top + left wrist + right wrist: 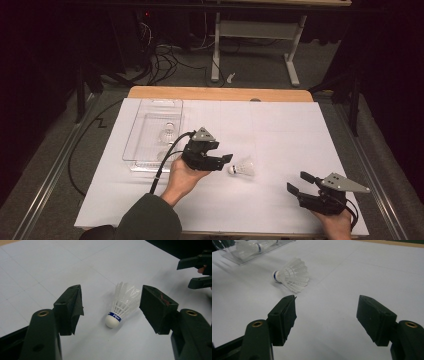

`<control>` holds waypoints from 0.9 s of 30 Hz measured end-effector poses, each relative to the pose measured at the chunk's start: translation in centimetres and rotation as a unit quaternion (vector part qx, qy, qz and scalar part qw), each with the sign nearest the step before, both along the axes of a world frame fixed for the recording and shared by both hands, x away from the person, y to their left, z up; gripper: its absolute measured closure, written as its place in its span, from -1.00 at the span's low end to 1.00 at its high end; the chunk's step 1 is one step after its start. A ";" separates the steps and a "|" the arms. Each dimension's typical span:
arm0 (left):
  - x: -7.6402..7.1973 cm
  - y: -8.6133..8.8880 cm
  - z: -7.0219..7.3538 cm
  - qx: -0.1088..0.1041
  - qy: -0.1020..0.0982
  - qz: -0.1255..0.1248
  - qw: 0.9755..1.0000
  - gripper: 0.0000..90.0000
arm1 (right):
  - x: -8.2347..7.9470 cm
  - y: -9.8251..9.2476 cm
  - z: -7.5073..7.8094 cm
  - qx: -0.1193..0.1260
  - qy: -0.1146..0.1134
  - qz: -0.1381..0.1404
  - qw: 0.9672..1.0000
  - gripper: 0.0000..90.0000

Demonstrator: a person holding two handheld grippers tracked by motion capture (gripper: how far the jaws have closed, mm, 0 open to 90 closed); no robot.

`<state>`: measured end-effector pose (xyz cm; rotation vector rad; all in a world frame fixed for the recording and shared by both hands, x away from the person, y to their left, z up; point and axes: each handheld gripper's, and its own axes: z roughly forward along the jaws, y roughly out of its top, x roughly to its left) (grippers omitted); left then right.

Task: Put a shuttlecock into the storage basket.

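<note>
A white feather shuttlecock point(243, 167) with a blue band lies on its side on the white sheet. In the left gripper view the shuttlecock point(123, 303) sits between the open jaws, cork end nearest, touching neither pad. My left gripper point(226, 162) point(113, 300) is just left of it, low over the sheet. My right gripper point(300, 182) point(327, 312) is open and empty near the front right, with the shuttlecock point(292, 275) ahead and to its left.
A clear plastic tray point(150, 107) stands at the back left of the sheet and holds at least one more shuttlecock point(167, 132); the tray point(234, 257) also appears at the right gripper view's top left. The other gripper point(197, 272) is far off.
</note>
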<state>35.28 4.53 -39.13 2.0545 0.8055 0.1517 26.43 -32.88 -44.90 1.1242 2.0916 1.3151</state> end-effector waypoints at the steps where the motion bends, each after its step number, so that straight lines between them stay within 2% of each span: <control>1: 0.0 -0.1 0.0 0.001 0.002 0.000 1.000 -0.22 | 0.0 0.0 0.0 -0.001 -0.001 0.001 1.000 -0.28; 7: 0.4 -0.6 0.4 0.020 0.011 0.003 1.000 -0.29 | 0.0 0.0 0.0 0.001 0.000 0.000 1.000 -0.29; 16: 0.9 -1.5 0.5 0.040 0.022 -0.017 0.999 -0.25 | 0.0 -0.1 0.0 0.000 -0.001 0.000 1.000 -0.28; 19: 1.1 -1.9 0.5 0.060 0.023 -0.027 0.998 -0.19 | 0.0 -0.1 0.0 0.000 -0.001 0.001 1.000 -0.28; 27: 1.6 -2.7 0.3 0.081 0.038 -0.043 0.995 -0.18 | 0.0 -0.1 0.0 0.000 0.000 0.000 1.000 -0.28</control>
